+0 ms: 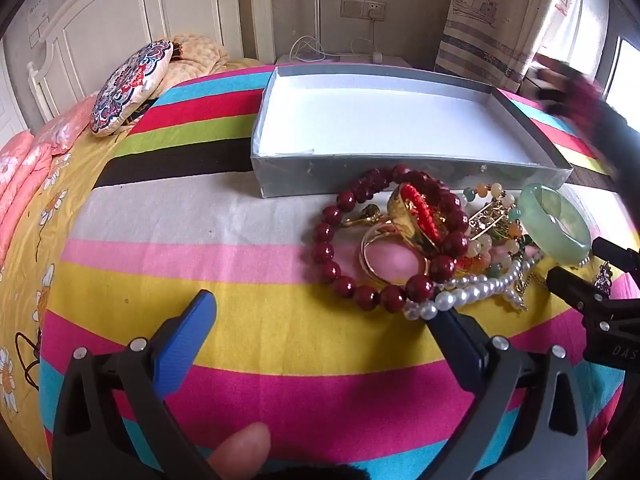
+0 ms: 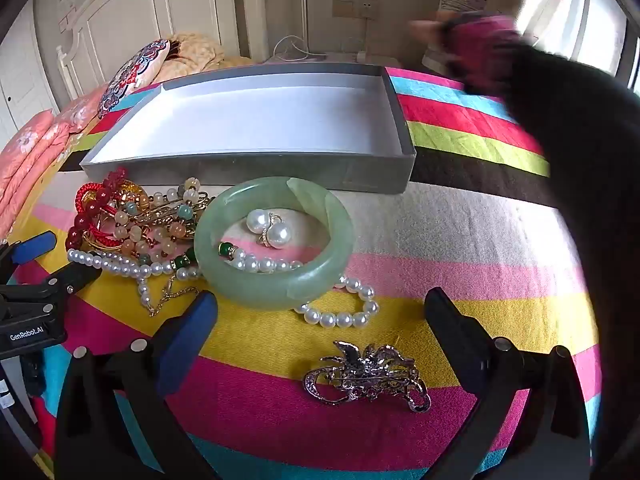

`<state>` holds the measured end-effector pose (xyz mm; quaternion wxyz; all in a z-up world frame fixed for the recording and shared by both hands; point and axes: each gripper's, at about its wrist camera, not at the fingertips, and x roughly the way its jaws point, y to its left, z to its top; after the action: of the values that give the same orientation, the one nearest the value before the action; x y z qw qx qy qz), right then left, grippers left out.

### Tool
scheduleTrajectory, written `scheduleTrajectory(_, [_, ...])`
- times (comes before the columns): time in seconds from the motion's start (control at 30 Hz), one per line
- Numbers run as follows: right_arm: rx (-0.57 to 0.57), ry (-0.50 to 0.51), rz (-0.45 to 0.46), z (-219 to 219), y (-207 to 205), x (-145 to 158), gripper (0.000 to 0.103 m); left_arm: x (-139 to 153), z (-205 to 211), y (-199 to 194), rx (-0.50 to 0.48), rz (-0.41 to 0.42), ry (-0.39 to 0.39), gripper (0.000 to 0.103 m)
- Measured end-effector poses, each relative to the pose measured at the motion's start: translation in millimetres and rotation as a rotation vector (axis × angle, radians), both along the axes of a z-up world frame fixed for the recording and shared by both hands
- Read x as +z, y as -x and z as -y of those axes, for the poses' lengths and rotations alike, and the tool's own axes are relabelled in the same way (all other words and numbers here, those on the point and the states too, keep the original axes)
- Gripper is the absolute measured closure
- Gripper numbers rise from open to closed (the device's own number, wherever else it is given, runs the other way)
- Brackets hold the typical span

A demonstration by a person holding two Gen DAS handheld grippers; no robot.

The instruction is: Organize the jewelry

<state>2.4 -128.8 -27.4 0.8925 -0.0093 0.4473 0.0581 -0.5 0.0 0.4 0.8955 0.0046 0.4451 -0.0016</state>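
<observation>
A pile of jewelry lies on the striped cloth in front of a shallow grey box (image 1: 400,174) (image 2: 248,166) with a white, empty floor. The pile holds a dark red bead bracelet (image 1: 340,248), gold pieces with red cord (image 1: 416,216), a pearl strand (image 1: 460,292) (image 2: 340,318), a green jade bangle (image 1: 560,224) (image 2: 272,240) and pearl earrings (image 2: 270,228). A silver brooch (image 2: 368,376) lies apart, between the right fingers. My left gripper (image 1: 324,312) is open, just short of the red beads. My right gripper (image 2: 320,308) is open, just short of the bangle.
The striped cloth covers a bed. A patterned round cushion (image 1: 128,88) and pink bedding (image 1: 24,168) lie at the far left. A headboard, a wall socket and curtains stand behind. A blurred dark-sleeved arm (image 2: 560,120) reaches over the right side.
</observation>
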Motion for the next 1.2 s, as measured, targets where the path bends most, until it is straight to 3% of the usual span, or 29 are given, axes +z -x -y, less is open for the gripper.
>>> scheduleTrajectory(0.6, [-0.003, 0.000, 0.000, -0.9, -0.9, -0.4, 0.004, -0.5, 0.2, -2.7, 0.001, -0.012, 0.001, 0.002])
scheduleTrajectory(0.77, [0.020, -0.046, -0.002, 3.3, 5.5, 3.5, 0.004, 3.1, -1.6, 3.0, 0.017, -0.059, 0.019, 0.002])
scheduleTrajectory(0.87, [-0.002, -0.191, 0.120, 21.9, 41.5, 25.9, 0.004, 19.0, -4.4, 33.8, 0.038, 0.054, 0.057, 0.003])
scheduleTrajectory(0.93, [-0.009, -0.225, 0.193, 30.5, 64.8, 40.1, 0.004, 36.2, -8.2, 59.1, 0.052, 0.169, 0.067, 0.002])
scheduleTrajectory(1.03, [0.015, -0.200, 0.282, 32.8, 92.4, 57.9, 0.004, 64.1, -11.5, 96.1, 0.071, 0.337, 0.068, 0.002])
scheduleTrajectory(1.2, [0.053, -0.152, 0.391, 28.3, 131.1, 75.0, 0.004, 89.4, 0.8, 131.1, 0.065, 0.462, 0.034, 0.002])
